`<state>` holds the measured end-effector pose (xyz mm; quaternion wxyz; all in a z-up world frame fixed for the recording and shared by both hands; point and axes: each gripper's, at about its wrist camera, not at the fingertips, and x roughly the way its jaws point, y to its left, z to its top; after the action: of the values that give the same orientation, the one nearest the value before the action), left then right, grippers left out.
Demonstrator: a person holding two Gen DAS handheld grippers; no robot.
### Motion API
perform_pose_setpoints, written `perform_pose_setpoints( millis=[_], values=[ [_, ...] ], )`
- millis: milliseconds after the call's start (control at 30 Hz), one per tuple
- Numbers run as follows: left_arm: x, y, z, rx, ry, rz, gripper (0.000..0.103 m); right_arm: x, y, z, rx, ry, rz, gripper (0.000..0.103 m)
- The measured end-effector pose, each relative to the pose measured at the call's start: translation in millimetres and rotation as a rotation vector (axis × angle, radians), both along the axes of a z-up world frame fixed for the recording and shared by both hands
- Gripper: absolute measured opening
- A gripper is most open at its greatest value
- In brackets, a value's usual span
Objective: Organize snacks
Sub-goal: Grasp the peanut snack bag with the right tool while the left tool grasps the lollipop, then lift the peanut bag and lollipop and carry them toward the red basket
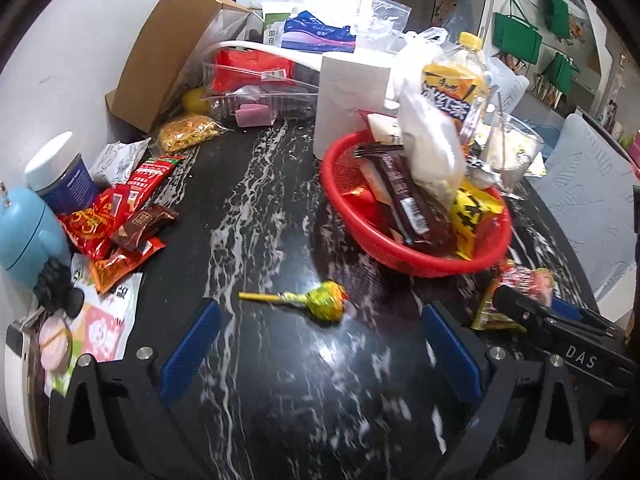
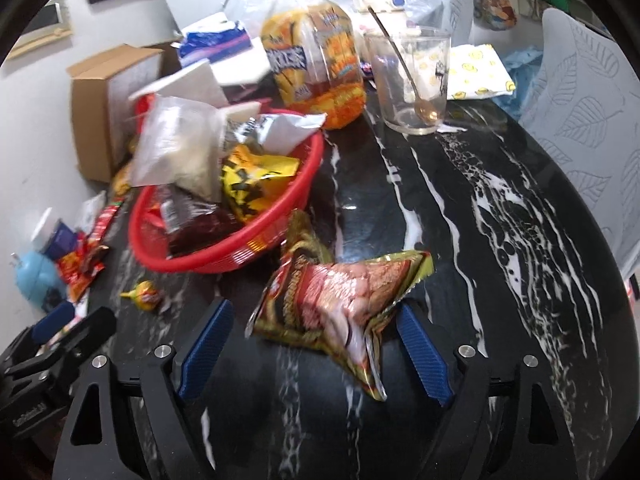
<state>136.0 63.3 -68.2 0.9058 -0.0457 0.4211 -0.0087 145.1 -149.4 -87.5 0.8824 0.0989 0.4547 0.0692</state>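
A red basket (image 1: 400,254) (image 2: 224,256) on the black marble table holds several snack packs. A lollipop in a yellow-green wrapper (image 1: 320,302) (image 2: 146,294) lies on the table just ahead of my open left gripper (image 1: 320,320), between its blue pads (image 1: 192,344). A red and gold snack bag (image 2: 340,300) (image 1: 516,292) lies between the blue pads (image 2: 420,348) of my open right gripper (image 2: 310,314); whether the pads touch it I cannot tell. More red and brown snack packs (image 1: 120,220) lie at the left.
A yellow drink bottle (image 2: 316,60), a glass with a spoon (image 2: 412,80), a paper roll (image 1: 352,100), a cardboard box (image 1: 160,56), a clear tray (image 1: 260,88), a blue toy (image 1: 28,236) and a jar (image 1: 64,172) crowd the table. A grey chair (image 2: 584,120) stands right.
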Motion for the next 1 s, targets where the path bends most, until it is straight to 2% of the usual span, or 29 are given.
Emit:
perform_pose_setpoints(
  millis=[100,133,167,233,333,433,533,567,800,1000],
  values=[
    [8,1,-7,0.015,0.001,-0.006,0.101,8,0,-6,-0.018,-0.003,-0.021,0.084],
    [10,0,-10,0.022,-0.001,-0.013,0.097,10,0,-7,-0.027,-0.004,-0.024,0.084],
    [12,0,-11,0.028,0.001,-0.018,0.086,12,0,-10,-0.040,0.002,-0.025,0.084],
    [16,-4,-17,0.043,0.012,-0.029,0.077,15,0,-13,-0.048,0.015,-0.017,0.082],
    [22,-6,-27,0.040,0.040,-0.045,0.070,15,3,-18,-0.068,0.013,0.008,0.076],
    [25,-5,-33,0.041,0.057,-0.043,0.069,13,4,-18,-0.083,0.001,0.026,0.074],
    [27,-5,-37,0.067,0.051,-0.036,0.048,12,3,-19,-0.085,-0.003,0.030,0.074],
    [27,-5,-37,0.078,0.048,-0.037,0.044,12,3,-19,-0.085,-0.004,0.030,0.074],
    [18,-11,-33,0.086,0.061,-0.085,0.043,7,4,-18,-0.109,-0.007,0.042,0.069],
    [-9,-22,-30,0.074,0.082,-0.125,0.043,-7,-2,-18,-0.099,0.005,0.050,0.067]
  ],
)
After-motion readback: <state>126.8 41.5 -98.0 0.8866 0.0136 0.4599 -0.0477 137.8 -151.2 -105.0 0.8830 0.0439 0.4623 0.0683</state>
